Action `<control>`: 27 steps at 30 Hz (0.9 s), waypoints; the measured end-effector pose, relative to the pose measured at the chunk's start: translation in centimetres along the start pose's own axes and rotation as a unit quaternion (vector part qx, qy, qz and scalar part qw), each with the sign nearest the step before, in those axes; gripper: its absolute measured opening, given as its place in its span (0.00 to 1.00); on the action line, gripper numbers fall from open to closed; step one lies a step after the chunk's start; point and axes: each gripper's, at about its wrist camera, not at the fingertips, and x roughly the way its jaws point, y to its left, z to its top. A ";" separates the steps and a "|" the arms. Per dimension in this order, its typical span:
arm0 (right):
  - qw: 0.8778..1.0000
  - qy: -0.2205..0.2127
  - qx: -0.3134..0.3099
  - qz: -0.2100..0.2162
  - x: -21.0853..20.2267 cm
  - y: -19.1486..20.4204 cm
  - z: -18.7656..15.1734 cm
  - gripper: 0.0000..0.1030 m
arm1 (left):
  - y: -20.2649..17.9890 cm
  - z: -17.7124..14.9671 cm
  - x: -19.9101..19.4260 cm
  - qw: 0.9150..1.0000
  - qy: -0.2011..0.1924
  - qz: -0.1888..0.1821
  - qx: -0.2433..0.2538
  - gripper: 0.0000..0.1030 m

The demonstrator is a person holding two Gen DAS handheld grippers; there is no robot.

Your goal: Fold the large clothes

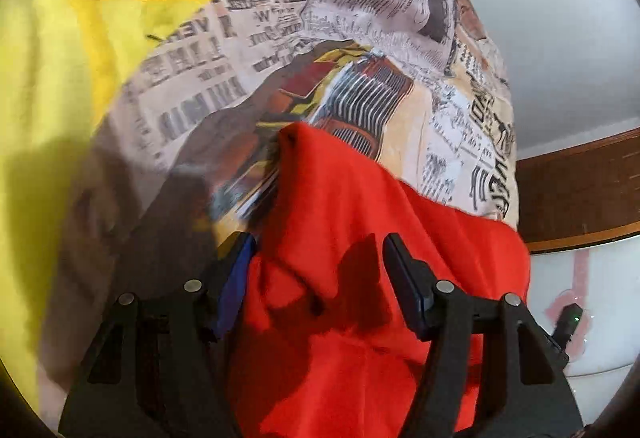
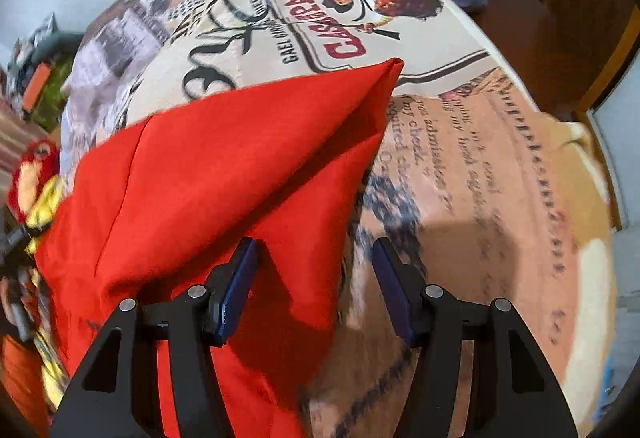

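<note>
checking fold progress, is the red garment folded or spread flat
Folded, partly: the red garment has a layer doubled over into a pointed corner, lying rumpled on the printed bedspread.

"GAEL GARCIA" upside down on printed bedspread point(image 2: 360, 38)

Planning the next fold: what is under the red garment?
The red garment lies on a newspaper-print bedspread, which shows along its far edges in both views. Whether anything else lies beneath the red cloth cannot be seen; it covers that part.
</note>
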 end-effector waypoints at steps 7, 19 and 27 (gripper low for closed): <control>0.996 -0.026 0.060 0.067 1.7 -1.7 1.7 0.53 | -1.0 0.3 1.5 0.999 -0.021 -0.026 0.016 0.61; 0.992 -0.111 -0.036 0.037 -2.0 3.1 6.1 0.08 | -7.0 2.4 -2.0 0.985 -0.093 0.077 0.124 0.13; 0.988 -0.137 -0.077 -0.016 -0.7 6.2 10.9 0.08 | -9.4 6.8 -1.2 0.965 -0.131 0.145 0.173 0.14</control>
